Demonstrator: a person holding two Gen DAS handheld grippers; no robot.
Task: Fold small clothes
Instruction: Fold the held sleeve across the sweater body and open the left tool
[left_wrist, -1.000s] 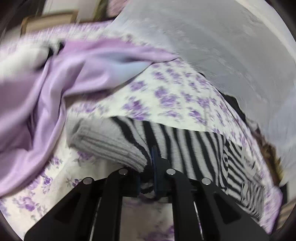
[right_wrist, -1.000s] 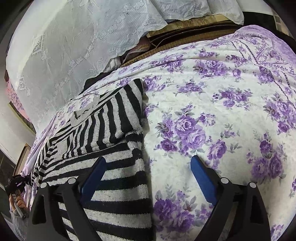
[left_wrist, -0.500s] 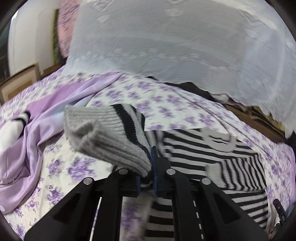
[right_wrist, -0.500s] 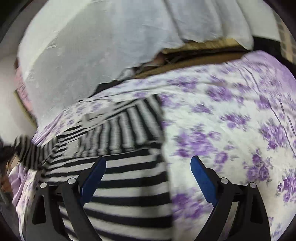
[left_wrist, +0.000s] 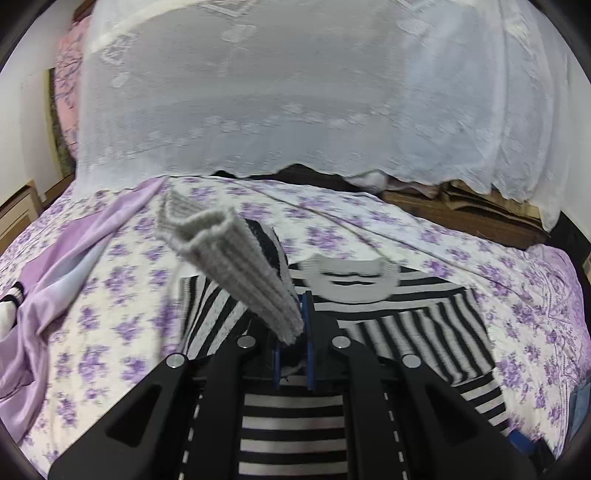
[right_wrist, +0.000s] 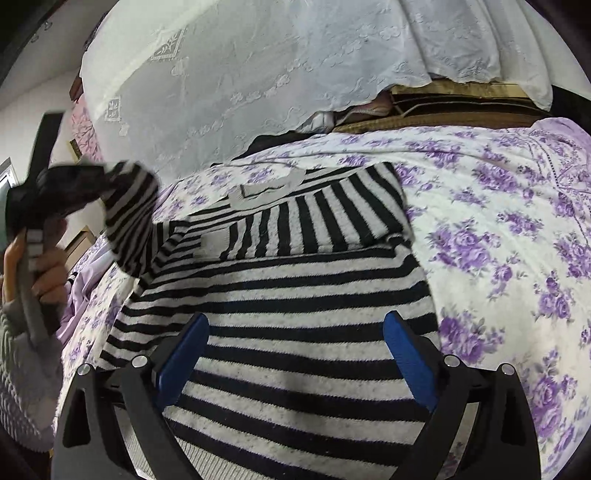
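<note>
The left gripper (left_wrist: 293, 339) has its blue pads pinched tight together and is raised, angled downward. The left hand (right_wrist: 35, 273) wraps its handle, fingers curled, a grey knit cuff at the wrist. The right gripper (right_wrist: 295, 354) points downward, jaws spread wide

No text, label, brand, number or sign can be read in either view. The striped sweater (right_wrist: 303, 295), the floral bedsheet (right_wrist: 517, 240) and the white lace cloth (left_wrist: 295, 92) carry only patterns, with no lettering on them.
</note>
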